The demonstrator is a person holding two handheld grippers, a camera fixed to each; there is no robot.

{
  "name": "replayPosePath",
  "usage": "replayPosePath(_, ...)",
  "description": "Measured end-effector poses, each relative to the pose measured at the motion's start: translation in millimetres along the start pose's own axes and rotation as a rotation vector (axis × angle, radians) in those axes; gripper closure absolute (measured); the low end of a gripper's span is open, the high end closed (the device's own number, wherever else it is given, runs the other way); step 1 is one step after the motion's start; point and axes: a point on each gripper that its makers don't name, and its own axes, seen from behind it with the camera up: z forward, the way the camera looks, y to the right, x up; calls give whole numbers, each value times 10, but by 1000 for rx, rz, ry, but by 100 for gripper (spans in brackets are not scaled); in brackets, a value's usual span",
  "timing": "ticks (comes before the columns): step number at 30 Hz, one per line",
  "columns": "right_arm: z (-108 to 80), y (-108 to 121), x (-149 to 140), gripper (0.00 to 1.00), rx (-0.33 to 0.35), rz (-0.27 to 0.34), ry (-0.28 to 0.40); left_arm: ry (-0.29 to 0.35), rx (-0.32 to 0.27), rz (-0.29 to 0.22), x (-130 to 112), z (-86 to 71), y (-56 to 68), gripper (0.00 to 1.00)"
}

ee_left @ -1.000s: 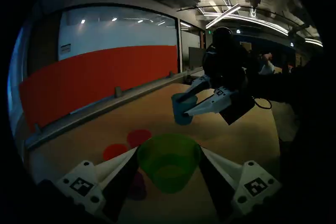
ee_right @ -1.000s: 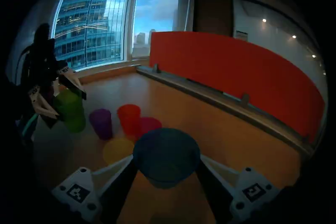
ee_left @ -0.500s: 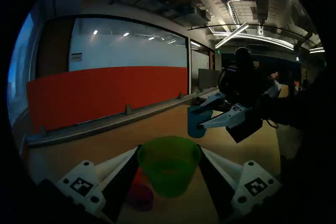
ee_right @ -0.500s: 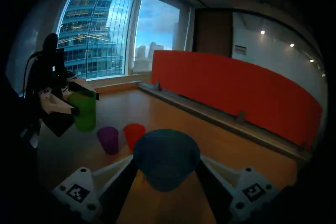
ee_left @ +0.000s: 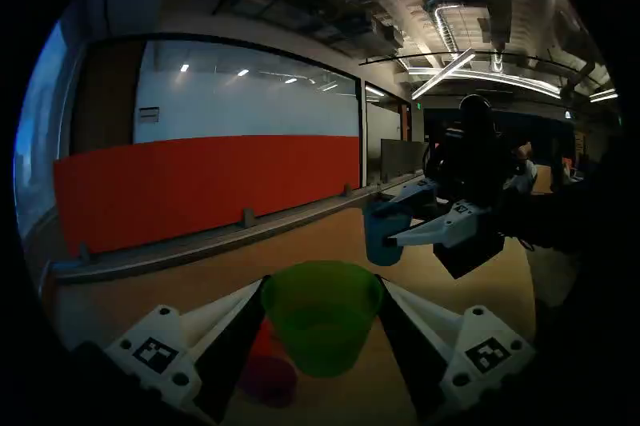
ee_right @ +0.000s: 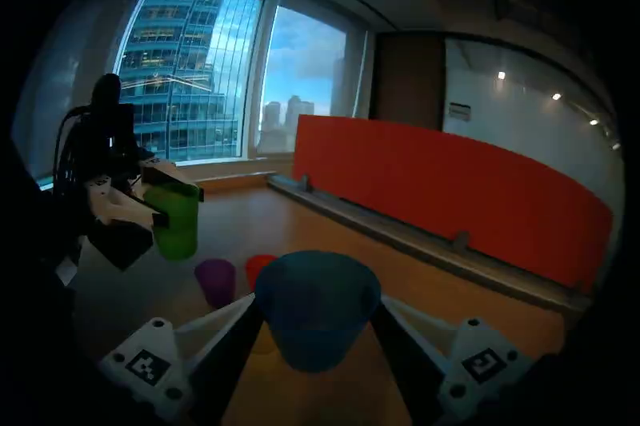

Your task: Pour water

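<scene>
Your left gripper (ee_left: 322,296) is closed narrowly on a translucent green plastic cup (ee_left: 322,322), both fingers pressed to its sides just under the rim. The cup stands upright and its mouth is open to the camera. Your right gripper (ee_right: 316,302) clamps a dark blue plastic cup (ee_right: 316,316) in the same way, also upright. I cannot tell whether either cup holds water.

In the left gripper view the blue cup hangs above the light wooden tabletop (ee_left: 200,286), ahead and to the right, well apart from the green one. In the right gripper view the green cup is likewise held off the surface, at the left.

On the table below and between them stand a small purple plastic cup (ee_right: 217,280) and a small red plastic cup (ee_right: 258,268), just beside each other. A low metal rail (ee_left: 240,228) runs along the table's far edge, and a long orange-red partition panel (ee_left: 200,185) stands right behind it. The stretch of tabletop between the small cups and the rail is bare wood. Tall windows (ee_right: 184,74) close the end of the table.

Each gripper finger carries a square black-and-white marker tag (ee_left: 155,354). A small sign (ee_left: 148,115) on the wall above the panel is too small to read.
</scene>
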Motion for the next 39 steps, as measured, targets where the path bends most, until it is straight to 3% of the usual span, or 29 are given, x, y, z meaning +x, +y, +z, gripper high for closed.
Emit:
replayPosePath(14,-15,-30,195,9,-5,17,77,17,13,6,71,28,-51,11)
replayPosePath(29,-1,-72,264,9,1,12,90,18,14,34,111,29,-74,11)
replayPosePath(39,-8,-205,278,10,33,10,101,25,25,92,198,28,-103,11)
